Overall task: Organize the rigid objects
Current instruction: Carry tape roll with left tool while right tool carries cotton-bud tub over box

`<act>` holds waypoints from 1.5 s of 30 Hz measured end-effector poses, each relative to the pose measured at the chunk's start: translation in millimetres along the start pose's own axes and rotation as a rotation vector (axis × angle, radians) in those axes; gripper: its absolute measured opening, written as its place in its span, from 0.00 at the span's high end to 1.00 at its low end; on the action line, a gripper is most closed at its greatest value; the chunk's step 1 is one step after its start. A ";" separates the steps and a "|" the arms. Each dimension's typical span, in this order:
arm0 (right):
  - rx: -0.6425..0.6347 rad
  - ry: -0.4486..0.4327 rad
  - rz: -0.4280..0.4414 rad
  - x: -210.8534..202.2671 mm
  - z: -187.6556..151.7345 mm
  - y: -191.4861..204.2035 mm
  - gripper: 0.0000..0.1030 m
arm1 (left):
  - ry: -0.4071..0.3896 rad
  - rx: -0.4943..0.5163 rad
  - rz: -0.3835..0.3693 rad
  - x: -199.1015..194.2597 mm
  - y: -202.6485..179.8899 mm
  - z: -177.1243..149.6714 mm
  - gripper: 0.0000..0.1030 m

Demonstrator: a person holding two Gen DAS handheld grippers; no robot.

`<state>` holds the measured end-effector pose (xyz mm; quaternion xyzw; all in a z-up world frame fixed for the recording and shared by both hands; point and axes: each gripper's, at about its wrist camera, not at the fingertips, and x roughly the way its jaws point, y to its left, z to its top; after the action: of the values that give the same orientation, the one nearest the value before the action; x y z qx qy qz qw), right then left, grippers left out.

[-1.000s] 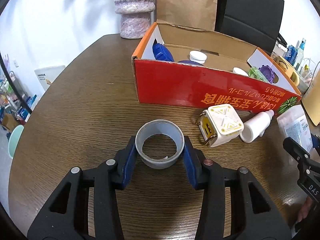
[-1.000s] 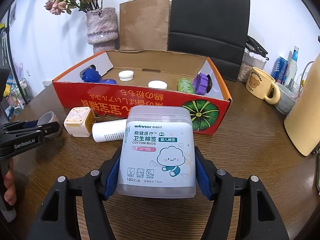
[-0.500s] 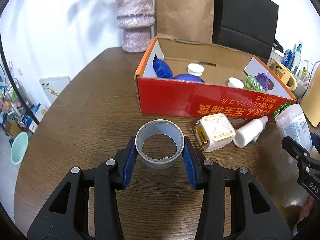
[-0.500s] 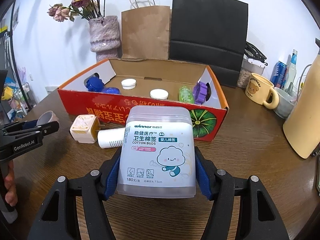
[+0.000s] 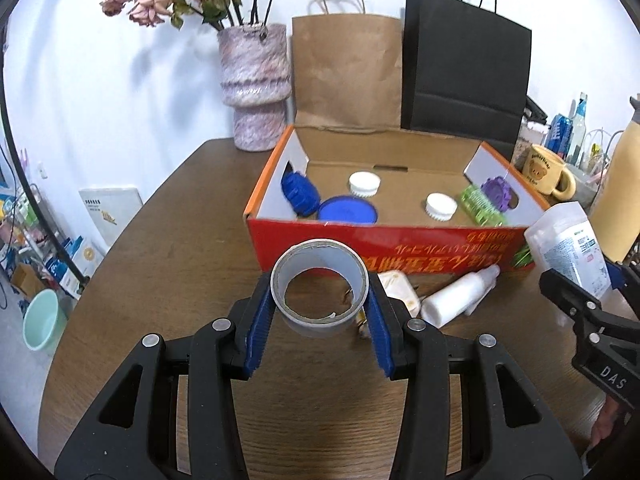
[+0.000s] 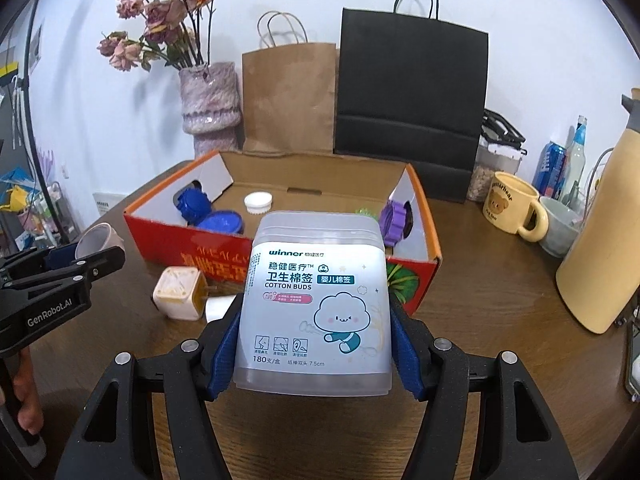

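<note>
My left gripper (image 5: 320,312) is shut on a grey tape roll (image 5: 319,261) and holds it above the table, in front of the red cardboard box (image 5: 400,248). My right gripper (image 6: 316,340) is shut on a clear cotton buds box (image 6: 316,300), lifted before the same red box (image 6: 168,240). The cotton buds box also shows at the right of the left wrist view (image 5: 568,248). The box holds blue lids (image 5: 347,210), white caps (image 5: 364,184), a green piece (image 5: 478,204) and a purple piece (image 5: 498,194). A cream cube plug (image 6: 178,294) and a white bottle (image 5: 460,294) lie on the table.
A vase of dried flowers (image 5: 254,88), a brown paper bag (image 5: 348,72) and a black bag (image 5: 464,76) stand behind the box. A yellow mug (image 6: 512,208), a tan jug (image 6: 604,248) and bottles (image 6: 554,168) stand at the right.
Both grippers have risen with their loads. The tape roll has come off the table, and the views now tilt up toward the box opening.
</note>
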<state>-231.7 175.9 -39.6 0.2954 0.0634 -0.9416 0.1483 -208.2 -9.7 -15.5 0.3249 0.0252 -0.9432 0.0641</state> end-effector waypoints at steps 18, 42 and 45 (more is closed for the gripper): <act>0.030 -0.087 0.008 11.0 48.7 -1.1 0.32 | -0.082 -0.067 -0.033 2.7 -20.5 45.7 0.61; 0.008 -0.058 0.000 74.6 80.9 -9.3 0.32 | -0.083 -0.082 -0.004 60.8 -34.3 86.9 0.61; 0.007 -0.054 -0.002 81.8 84.5 -10.3 0.32 | -0.080 -0.075 0.003 68.7 -35.6 90.2 0.61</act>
<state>-344.3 148.4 -17.2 0.2702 0.0562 -0.9497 0.1481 -321.7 10.3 13.4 0.2844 0.0576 -0.9538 0.0786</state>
